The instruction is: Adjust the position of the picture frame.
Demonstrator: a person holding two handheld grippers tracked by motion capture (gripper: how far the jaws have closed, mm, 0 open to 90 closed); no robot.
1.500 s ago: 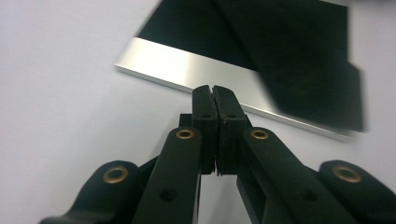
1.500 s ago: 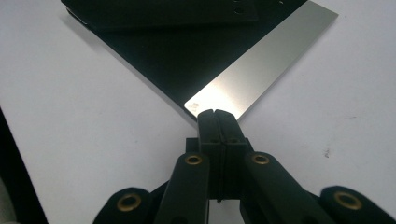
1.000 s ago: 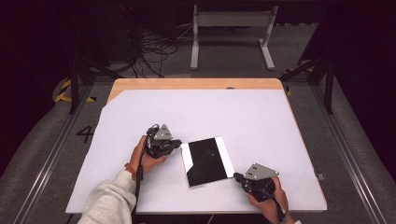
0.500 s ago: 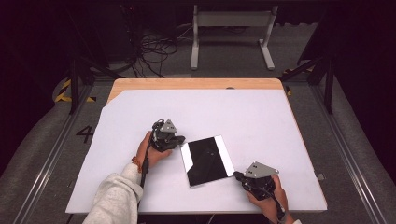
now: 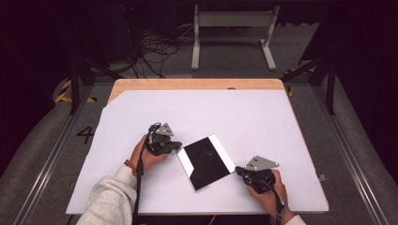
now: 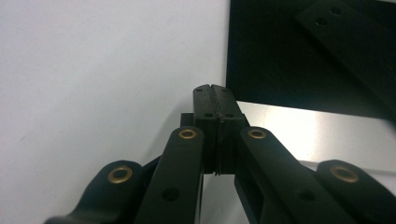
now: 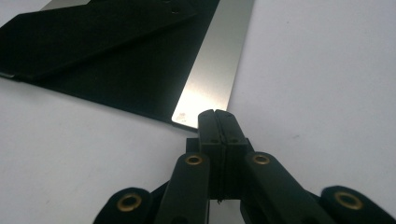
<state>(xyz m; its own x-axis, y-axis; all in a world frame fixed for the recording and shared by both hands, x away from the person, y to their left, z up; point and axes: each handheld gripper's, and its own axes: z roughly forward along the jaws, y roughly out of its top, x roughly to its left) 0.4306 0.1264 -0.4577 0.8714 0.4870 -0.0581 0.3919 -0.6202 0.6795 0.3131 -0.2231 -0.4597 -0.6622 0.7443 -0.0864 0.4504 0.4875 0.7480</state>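
Observation:
A flat, glossy black panel [image 5: 206, 160] with a silver strip along two opposite edges lies on the white table top [image 5: 234, 117], turned at an angle. My left gripper [image 5: 179, 146] is shut with nothing in it, and its tips are at the panel's left corner. In the left gripper view the closed tips [image 6: 215, 89] sit where the silver strip [image 6: 308, 133] meets the black face [image 6: 275, 60]. My right gripper [image 5: 238, 170] is also shut and empty. In the right gripper view its tips [image 7: 216, 114] are at the near corner of the other silver strip [image 7: 215, 70].
The white sheet covers a wooden table whose bare edge [image 5: 197, 84] shows at the back. Beyond it stand a grey metal frame [image 5: 232, 28] and a tangle of cables [image 5: 155, 51] on the floor. Dark rails run along both sides of the table.
The left gripper tilted briefly and is back beside the panel's left corner. The panel and the right gripper have kept still.

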